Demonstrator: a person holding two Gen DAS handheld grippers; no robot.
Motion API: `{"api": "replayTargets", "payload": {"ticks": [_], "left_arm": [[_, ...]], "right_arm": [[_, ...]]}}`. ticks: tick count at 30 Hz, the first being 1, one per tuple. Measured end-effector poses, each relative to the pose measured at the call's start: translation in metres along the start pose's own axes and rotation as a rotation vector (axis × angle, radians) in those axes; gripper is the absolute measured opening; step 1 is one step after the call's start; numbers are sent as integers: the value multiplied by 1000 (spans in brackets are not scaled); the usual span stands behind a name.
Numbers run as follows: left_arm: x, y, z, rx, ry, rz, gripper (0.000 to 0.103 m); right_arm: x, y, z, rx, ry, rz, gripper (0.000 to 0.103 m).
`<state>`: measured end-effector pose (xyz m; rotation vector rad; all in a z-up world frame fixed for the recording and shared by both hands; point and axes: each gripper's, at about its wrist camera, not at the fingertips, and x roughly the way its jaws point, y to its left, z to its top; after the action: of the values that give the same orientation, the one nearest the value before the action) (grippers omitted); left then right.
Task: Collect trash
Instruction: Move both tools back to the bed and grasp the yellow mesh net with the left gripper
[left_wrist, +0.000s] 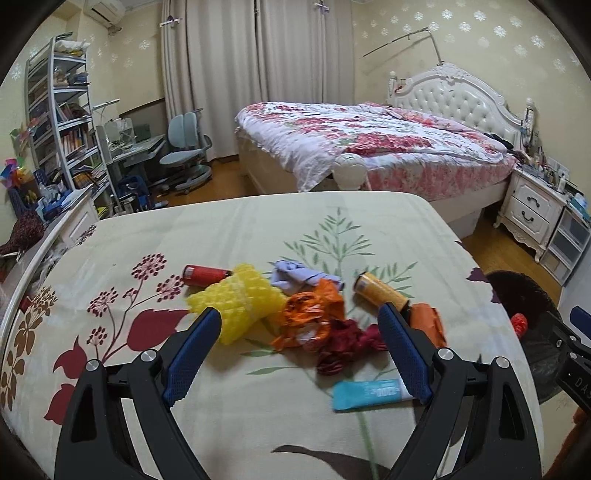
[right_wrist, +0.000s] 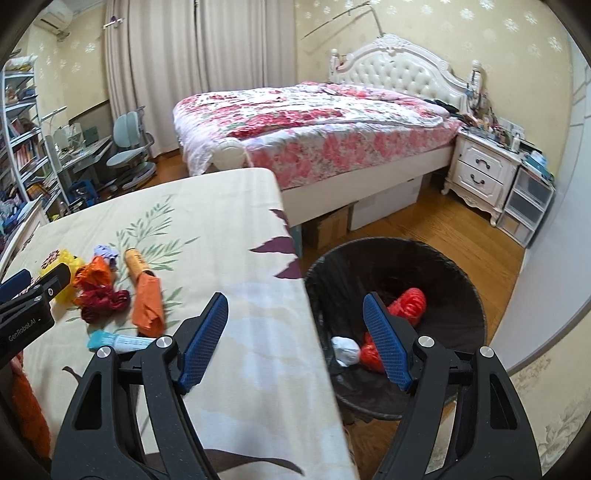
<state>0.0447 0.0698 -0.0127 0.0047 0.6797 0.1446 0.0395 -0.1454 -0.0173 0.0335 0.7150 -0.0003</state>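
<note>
Trash is seen scattered on the surface (left_wrist: 229, 229), which is covered with a cream floral cloth. In the left wrist view the left gripper (left_wrist: 301, 326) is held above the pile with its jaws spread wide and nothing between the pads. Just ahead of it lie a yellow foam net (left_wrist: 236, 299), a crumpled orange bag (left_wrist: 314, 314) and a dark red wrapper (left_wrist: 343, 345), all bunched together and touching. A red tube (left_wrist: 205, 275) lies behind the foam net, a lilac rag (left_wrist: 295, 277) behind the orange bag, and a yellow can (left_wrist: 380, 291) on its side to the right, beside a piece of orange paper (left_wrist: 430, 321). A blue and white tube (left_wrist: 369, 395) lies apart, nearer the camera. In the right wrist view the right gripper (right_wrist: 295, 319) is seen over the surface's edge, next to the black bin (right_wrist: 325, 269) on the wooden floor (right_wrist: 461, 240); its jaws stand apart and empty. Red net (right_wrist: 408, 301) and a white wad (right_wrist: 345, 350) are already inside the bin. The left gripper's body is caught at the left edge of that view. A bed (right_wrist: 314, 125) with a floral quilt is seen behind, well apart.
</note>
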Motion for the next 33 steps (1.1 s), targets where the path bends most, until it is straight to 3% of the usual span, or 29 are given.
{"api": "replayTargets", "payload": {"ticks": [11, 24, 26, 29, 33], "left_arm": [[18, 56, -7, -48, 36, 69, 86], [47, 56, -6, -8, 87, -57, 86], [48, 55, -7, -1, 92, -79, 66], [53, 53, -10, 15, 117, -95, 49], [53, 54, -11, 11, 119, -113, 43]], "right_arm": [[8, 46, 5, -65, 13, 59, 74], [22, 67, 11, -96, 34, 82, 75], [23, 69, 11, -101, 36, 86, 75], [26, 74, 12, -107, 41, 92, 75], [29, 80, 13, -116, 44, 101, 75]]}}
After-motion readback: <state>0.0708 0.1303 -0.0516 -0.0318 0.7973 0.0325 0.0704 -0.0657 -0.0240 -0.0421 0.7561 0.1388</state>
